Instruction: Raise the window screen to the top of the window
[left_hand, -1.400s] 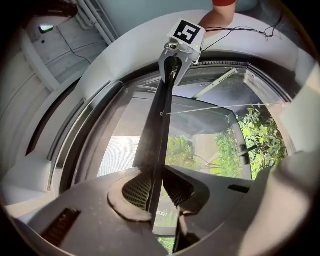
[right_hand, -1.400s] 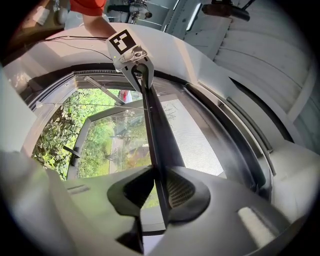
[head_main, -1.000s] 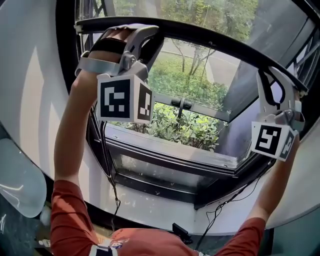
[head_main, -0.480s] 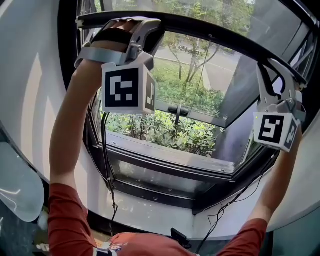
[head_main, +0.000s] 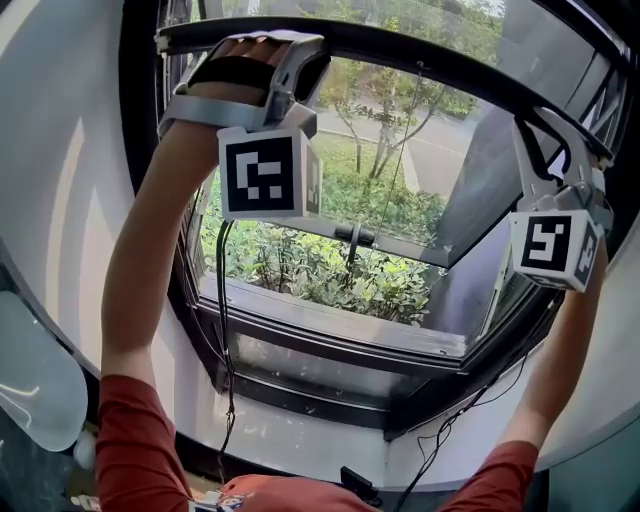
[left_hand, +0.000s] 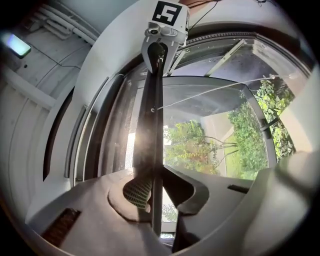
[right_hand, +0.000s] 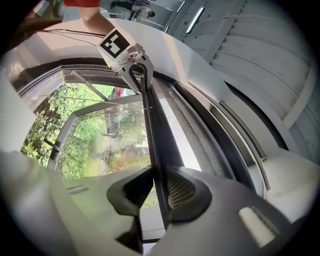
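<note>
Both arms up, both clamped on the bar (head_main: 420, 70) at the screen's bottom edge. The bar runs 11 to 2 o'clock across the head view.

- Left hand-held gripper (head_main: 303, 62) sits at 11 o'clock. Its jaws are part closed and pinch the bar edge, nothing else in them.
- Right hand-held gripper (head_main: 537, 128) sits at 2 o'clock with the same partial closure. Its pads press either side of the bar.

Change over the last second: the bar has gone up with both grippers. The gap between it and the window handle (head_main: 352, 236) is wider than before, so more clear glass shows under it. Jaw widths look unchanged, so the grip is holding, no slip. The two ends rise together and the bar's tilt looks about the same as before.

The right gripper view shows a strip of screen (right_hand: 186, 134) at 3 o'clock of the bar, between it and the dark frame. So my read is it's not at the top yet, some travel left. Arms look near full stretch, which could be the limit. The head view cuts off the top of the window, so I can't tell how much remains.
</note>
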